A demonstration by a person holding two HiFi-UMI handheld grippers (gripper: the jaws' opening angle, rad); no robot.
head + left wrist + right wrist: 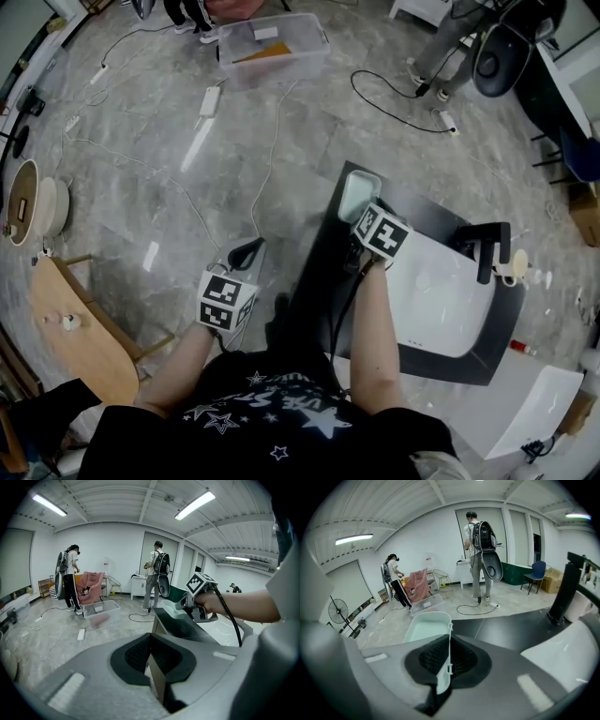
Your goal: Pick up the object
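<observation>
The object is a pale green plastic container [357, 195], open-topped, at the far left corner of a black counter [323, 253]. My right gripper [361, 221] is shut on its near side wall. In the right gripper view that thin wall [444, 667] stands on edge between the two black pads, and the container's hollow [423, 626] stretches away beyond them. My left gripper [246, 253] hangs to the left of the counter over the floor, shut, with nothing in it. From the left gripper view, the right gripper [187, 605] and the container [171, 605] show across the counter.
A white sink [441, 300] with a black faucet [494, 248] is set in the counter to the right. On the floor lie cables [272, 141] and a clear bin [272, 42]. A wooden table [75, 328] stands at the left. Two people [480, 545] stand farther off.
</observation>
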